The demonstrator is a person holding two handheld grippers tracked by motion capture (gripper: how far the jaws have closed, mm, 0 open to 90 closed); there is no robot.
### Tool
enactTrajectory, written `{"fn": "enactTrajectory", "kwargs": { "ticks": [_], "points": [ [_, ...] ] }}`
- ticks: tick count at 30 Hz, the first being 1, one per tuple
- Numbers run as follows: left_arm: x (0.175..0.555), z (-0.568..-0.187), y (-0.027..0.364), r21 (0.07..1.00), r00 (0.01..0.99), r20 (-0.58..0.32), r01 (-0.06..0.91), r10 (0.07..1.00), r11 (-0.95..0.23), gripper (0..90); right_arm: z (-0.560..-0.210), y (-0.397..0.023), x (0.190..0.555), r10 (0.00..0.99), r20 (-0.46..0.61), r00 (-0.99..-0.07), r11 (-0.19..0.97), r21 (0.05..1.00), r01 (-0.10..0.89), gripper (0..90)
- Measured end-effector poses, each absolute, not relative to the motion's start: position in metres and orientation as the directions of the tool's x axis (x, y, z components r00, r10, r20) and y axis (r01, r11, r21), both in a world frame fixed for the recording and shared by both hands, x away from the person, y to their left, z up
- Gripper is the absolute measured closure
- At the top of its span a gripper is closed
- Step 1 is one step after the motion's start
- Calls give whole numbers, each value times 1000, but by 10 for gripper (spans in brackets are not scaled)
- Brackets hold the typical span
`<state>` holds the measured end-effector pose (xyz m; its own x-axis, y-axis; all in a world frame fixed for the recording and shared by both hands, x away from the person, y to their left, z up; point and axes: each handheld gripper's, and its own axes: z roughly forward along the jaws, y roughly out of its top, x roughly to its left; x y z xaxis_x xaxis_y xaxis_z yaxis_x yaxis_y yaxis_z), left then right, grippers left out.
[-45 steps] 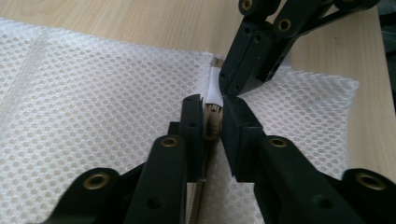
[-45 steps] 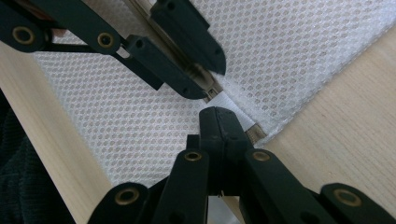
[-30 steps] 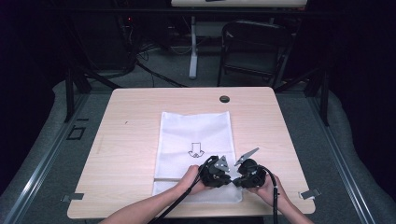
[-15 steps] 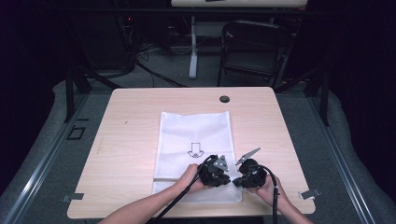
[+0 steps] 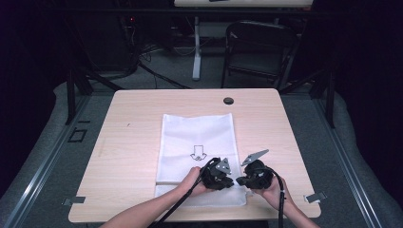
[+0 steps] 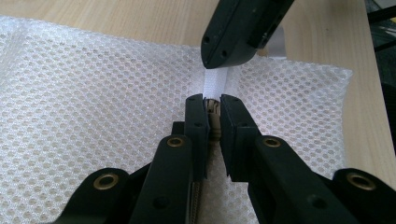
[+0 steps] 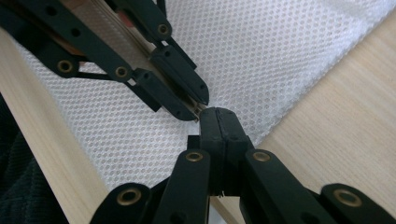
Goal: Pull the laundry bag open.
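My left gripper (image 6: pixel 212 109) is nearly closed, pinching a tan zipper pull (image 6: pixel 214 116). My right gripper (image 7: pixel 219 114) is pressed tight on the bag's white end tab (image 6: pixel 219 80), just past the pull. Both meet at the near edge of a white mesh bag (image 5: pixel 197 142), lying flat on the wooden worktop (image 5: pixel 128 133). The high view shows its printed arrow (image 5: pixel 197 153). A dark chair (image 5: pixel 259 52) stands beyond the worktop.
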<state>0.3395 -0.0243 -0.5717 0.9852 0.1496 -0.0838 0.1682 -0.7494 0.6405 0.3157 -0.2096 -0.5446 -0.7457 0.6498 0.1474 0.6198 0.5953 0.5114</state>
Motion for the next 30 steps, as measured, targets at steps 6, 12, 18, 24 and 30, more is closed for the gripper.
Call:
{"fn": "enactTrajectory", "kwargs": {
  "ticks": [6,12,18,24,30],
  "points": [
    [338,-572,-25,641,986,-75,164,151,-750,821,-553,-206,319,657,145,-740,609,477,634,900],
    [335,-569,-26,621,987,-48,149,152,-770,822,-559,-201,318,670,133,-730,601,481,639,900],
    [336,-569,-25,625,988,-56,147,144,-767,822,-558,-201,319,673,148,-725,601,463,652,900],
    [336,-569,-20,625,988,-55,146,144,-766,823,-558,-203,320,671,159,-724,600,458,656,900],
    [337,-568,-16,627,988,-58,146,142,-765,822,-557,-203,320,668,148,-730,609,455,650,900]
  ]
}}
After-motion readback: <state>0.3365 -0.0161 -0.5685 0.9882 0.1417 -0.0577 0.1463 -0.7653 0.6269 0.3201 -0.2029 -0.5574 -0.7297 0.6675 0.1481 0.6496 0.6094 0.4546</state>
